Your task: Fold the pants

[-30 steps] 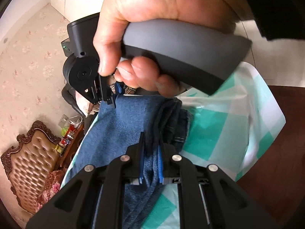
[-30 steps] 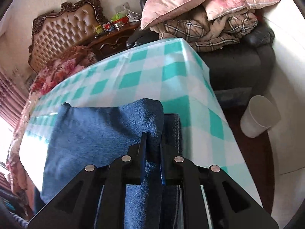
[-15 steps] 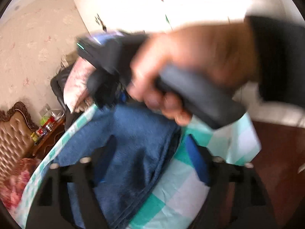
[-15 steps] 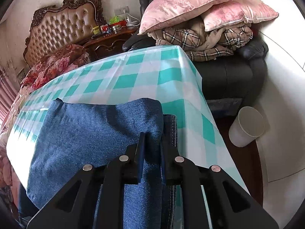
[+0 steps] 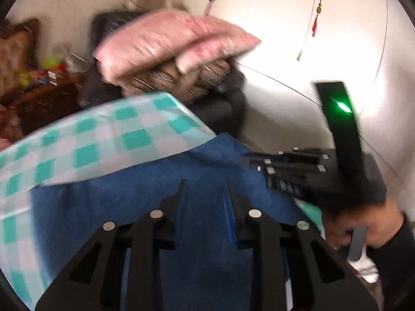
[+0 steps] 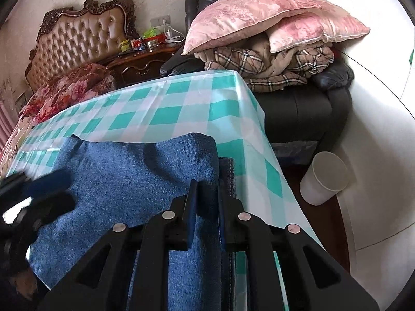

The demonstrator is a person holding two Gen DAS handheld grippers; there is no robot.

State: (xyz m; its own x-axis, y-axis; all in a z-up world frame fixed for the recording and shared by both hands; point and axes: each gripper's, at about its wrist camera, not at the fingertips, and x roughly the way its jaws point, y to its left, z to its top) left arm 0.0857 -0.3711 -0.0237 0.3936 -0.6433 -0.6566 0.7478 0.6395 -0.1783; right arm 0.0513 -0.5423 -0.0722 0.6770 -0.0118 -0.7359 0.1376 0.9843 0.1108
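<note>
Blue denim pants point(image 6: 129, 171) lie folded on the table's green-and-white checked cloth point(image 6: 181, 103). My right gripper point(image 6: 206, 189) is shut on the folded right edge of the denim, near the table's right side. In the left wrist view the pants point(image 5: 155, 194) fill the foreground, and that right gripper point(image 5: 262, 167) shows at the right, held by a hand point(image 5: 363, 225). My left gripper point(image 5: 205, 189) hovers over the left part of the pants. Its jaws are closing and stand partly apart with no fabric pinched. It appears blurred at the left edge point(image 6: 44, 191) of the right wrist view.
A dark armchair point(image 6: 298, 108) piled with pink pillows point(image 6: 259, 13) and a plaid blanket stands just past the table's far right corner. A white bin point(image 6: 326, 178) sits on the floor to the right. A tufted headboard point(image 6: 77, 41) and nightstand point(image 6: 145, 59) lie beyond.
My left gripper let go of the denim fold, opened wide, swung across and rolled, and now hangs over the pants' left part, narrower again. The right gripper keeps its grip.
</note>
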